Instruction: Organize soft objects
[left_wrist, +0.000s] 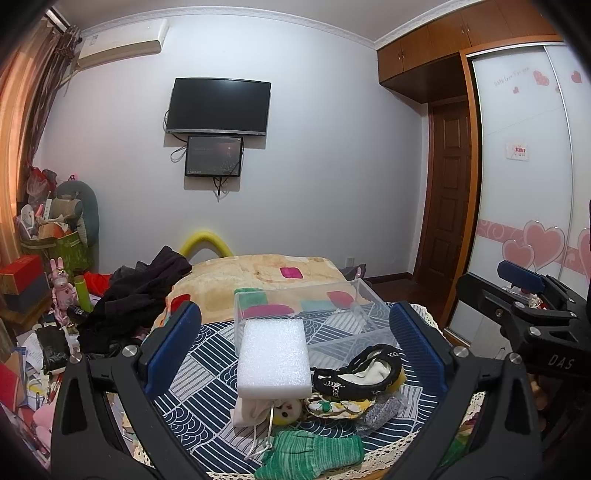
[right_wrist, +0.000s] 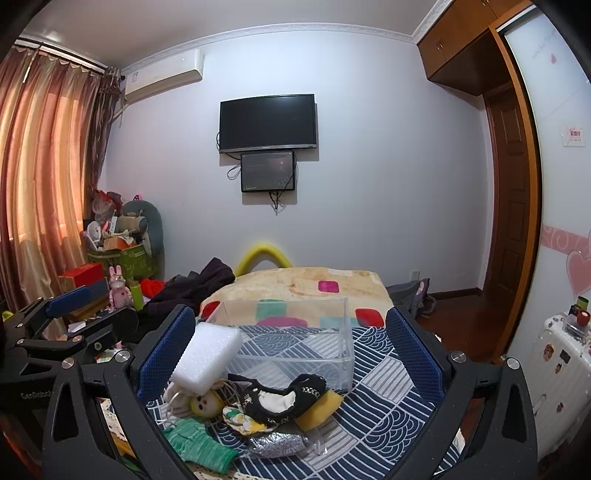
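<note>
Left gripper (left_wrist: 293, 339): jaws spread wide apart, holding nothing; it hangs above the pile of soft things, and it also shows at the left edge of the right wrist view.
Right gripper (right_wrist: 291, 343): jaws wide apart as well, gripping nothing, held over the same pile; it shows at the right edge of the left wrist view.
Patterned cloth (right_wrist: 388, 402): navy and white wave print with a lace border, spread over the surface that carries everything, which sits before the bed.
Clear box (right_wrist: 295, 328): a transparent open-topped bin at the far side of the cloth, nearest the bed, with nothing visible inside.
White foam block (left_wrist: 273, 358): leaning against the box's near left corner, its lower end resting on the pile.
Black slipper (left_wrist: 360, 369): black with a pale lining, lying just before the box's near wall, on top of other soft pieces.
Yellow sponge (right_wrist: 319, 408): tucked under the slipper's right end.
Small doll (right_wrist: 205, 404): a pale face under the foam block's lower edge.
Green knitted piece (left_wrist: 314, 452): at the cloth's near edge, closest to the grippers.
Silver scrubber (right_wrist: 275, 445): near edge, just right of the green knit.
Blanket (left_wrist: 258, 280): beige with coloured squares, covering the bed beyond the box.
</note>
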